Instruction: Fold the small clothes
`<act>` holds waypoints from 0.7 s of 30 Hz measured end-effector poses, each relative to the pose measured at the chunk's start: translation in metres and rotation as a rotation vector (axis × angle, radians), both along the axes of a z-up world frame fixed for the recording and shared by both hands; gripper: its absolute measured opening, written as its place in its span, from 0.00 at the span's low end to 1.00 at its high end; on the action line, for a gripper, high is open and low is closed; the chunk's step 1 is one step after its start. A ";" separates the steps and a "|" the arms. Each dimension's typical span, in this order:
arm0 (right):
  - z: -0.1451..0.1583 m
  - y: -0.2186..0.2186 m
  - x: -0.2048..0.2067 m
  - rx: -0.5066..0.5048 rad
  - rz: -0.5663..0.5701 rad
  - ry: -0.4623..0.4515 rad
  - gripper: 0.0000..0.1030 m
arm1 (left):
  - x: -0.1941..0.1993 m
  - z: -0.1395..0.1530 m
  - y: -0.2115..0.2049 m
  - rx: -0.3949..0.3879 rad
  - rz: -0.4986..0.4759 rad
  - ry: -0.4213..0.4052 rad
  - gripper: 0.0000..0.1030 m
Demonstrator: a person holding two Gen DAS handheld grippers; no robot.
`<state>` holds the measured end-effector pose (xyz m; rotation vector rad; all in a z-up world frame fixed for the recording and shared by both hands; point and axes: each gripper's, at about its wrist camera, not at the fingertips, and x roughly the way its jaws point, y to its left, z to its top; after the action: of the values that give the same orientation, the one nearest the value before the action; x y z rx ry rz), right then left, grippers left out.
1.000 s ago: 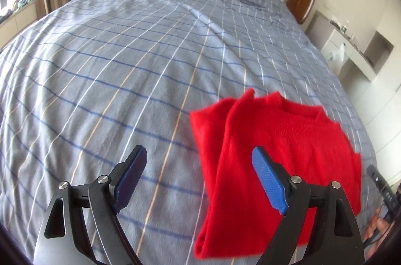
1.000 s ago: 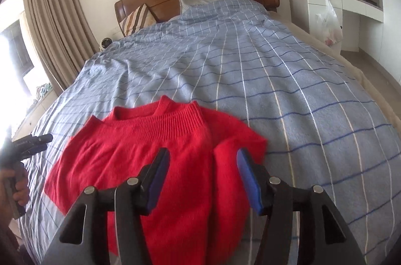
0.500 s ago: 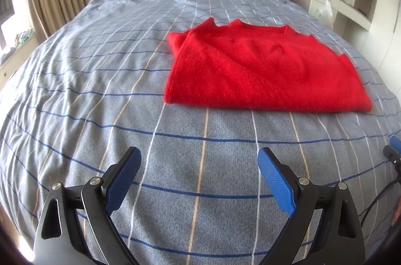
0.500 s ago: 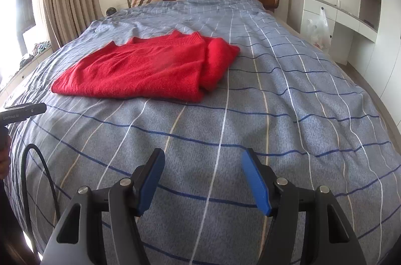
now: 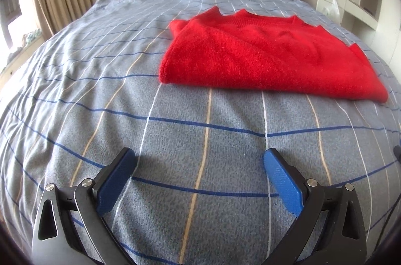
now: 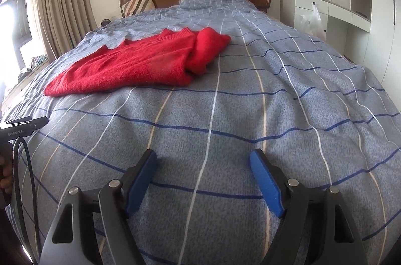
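Now your left gripper (image 5: pixel 199 162) is spreading its jaws over bare bedspread (image 5: pixel 105 79), nothing between them. Ahead, well apart, the folded red sweater (image 5: pixel 263 57) lies flat mid-bed. Your right gripper (image 6: pixel 203 164) is opening too, also empty.

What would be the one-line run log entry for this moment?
red sweater: folded, on bed | left tongs: opening, nothing between | right tongs: opening, nothing between | both apart from sweater

Red sweater (image 5: pixel 265 57) lies folded flat (neckline toward the headboard) on bedspread (image 5: pixel 175 139).
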<state>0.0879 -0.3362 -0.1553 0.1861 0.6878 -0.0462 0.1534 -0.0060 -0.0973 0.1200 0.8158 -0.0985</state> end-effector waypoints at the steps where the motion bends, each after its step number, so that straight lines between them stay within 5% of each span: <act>1: 0.000 0.000 0.000 0.000 0.000 0.000 0.75 | 0.001 -0.002 0.000 -0.004 -0.003 0.003 0.99; 7: 0.000 0.004 0.002 -0.025 -0.007 0.007 0.75 | -0.003 -0.005 0.007 -0.061 -0.021 -0.014 0.99; 21: -0.002 0.005 -0.001 -0.036 -0.013 0.001 0.75 | -0.008 -0.004 0.003 -0.038 -0.016 -0.031 0.99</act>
<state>0.0874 -0.3314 -0.1572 0.1560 0.6860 -0.0713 0.1456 -0.0032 -0.1013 0.0915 0.7819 -0.1267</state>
